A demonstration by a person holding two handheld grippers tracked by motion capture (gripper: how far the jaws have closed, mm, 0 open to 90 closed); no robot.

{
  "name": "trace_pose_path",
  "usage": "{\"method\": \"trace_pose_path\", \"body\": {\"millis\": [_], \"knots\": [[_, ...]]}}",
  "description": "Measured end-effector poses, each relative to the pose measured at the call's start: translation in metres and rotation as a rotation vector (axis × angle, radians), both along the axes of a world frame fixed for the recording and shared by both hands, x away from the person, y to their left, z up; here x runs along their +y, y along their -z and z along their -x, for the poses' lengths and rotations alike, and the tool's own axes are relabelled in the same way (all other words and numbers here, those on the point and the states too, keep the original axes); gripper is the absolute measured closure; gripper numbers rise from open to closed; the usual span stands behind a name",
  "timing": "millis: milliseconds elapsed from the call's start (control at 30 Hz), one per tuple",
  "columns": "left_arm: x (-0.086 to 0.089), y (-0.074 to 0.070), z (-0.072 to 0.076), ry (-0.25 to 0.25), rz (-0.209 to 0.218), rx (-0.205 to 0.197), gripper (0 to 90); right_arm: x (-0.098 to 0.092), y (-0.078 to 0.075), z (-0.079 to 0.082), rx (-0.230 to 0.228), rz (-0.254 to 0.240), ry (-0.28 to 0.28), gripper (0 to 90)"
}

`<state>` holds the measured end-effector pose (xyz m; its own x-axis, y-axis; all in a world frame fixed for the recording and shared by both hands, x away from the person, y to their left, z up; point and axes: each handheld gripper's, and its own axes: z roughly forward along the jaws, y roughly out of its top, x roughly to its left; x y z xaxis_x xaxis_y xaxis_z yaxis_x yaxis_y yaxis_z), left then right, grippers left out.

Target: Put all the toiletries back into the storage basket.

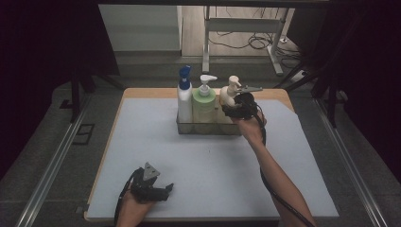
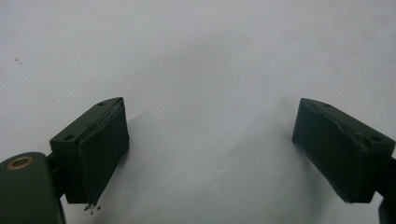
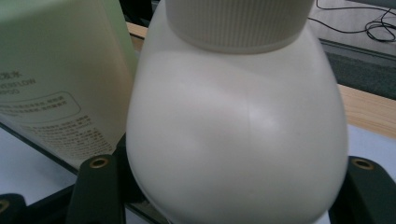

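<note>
Three bottles: blue-capped white bottle [image 1: 184,97], pale green pump bottle [image 1: 204,105], cream pump bottle [image 1: 229,97], standing in a row in a clear tray [image 1: 208,128] at the far middle of the tabletop [image 1: 213,175].
Writing: green bottle [image 3: 60,79] carries small printed text and a framed panel; letters "LOW" legible, the rest too small to read.
Surface: pale grey-blue mat over a wooden tabletop; wood edge visible at the far side.
Room: dim; metal rails to both sides, white table legs and loose cables on the floor behind.
Right claw [image 1: 238,108]: jaws part-open, set either side of the cream bottle's round body [image 3: 238,126]; whether the pads press on it cannot be told.
Left claw [image 1: 156,187]: near front edge, jaws wide apart, released, nothing between them, mat beneath [image 2: 210,70].
</note>
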<state>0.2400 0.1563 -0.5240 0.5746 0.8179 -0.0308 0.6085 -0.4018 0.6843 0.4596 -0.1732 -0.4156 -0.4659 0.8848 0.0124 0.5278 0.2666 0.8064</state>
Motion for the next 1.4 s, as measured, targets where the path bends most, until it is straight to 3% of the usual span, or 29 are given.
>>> {"method": "trace_pose_path", "body": {"millis": [300,733,1033,1233,1400], "knots": [[0.0,0.0,0.0,0.0,0.0,0.0,10.6,0.0,0.003,0.0,-0.01,-0.007,-0.005,35.1],[0.0,0.0,0.0,0.0,0.0,0.0,10.6,-0.012,0.008,0.006,0.002,-0.004,-0.068,30.8],[0.0,0.0,0.0,-0.001,0.001,-0.001,10.6,-0.03,0.007,0.019,0.033,-0.046,-0.108,36.7],[0.0,0.0,0.0,-0.001,0.001,0.0,10.6,-0.041,0.009,0.028,0.053,-0.041,-0.123,40.2],[0.0,0.0,0.0,-0.001,0.001,0.0,10.6,-0.051,0.01,0.032,0.062,-0.043,-0.117,48.2]]}}
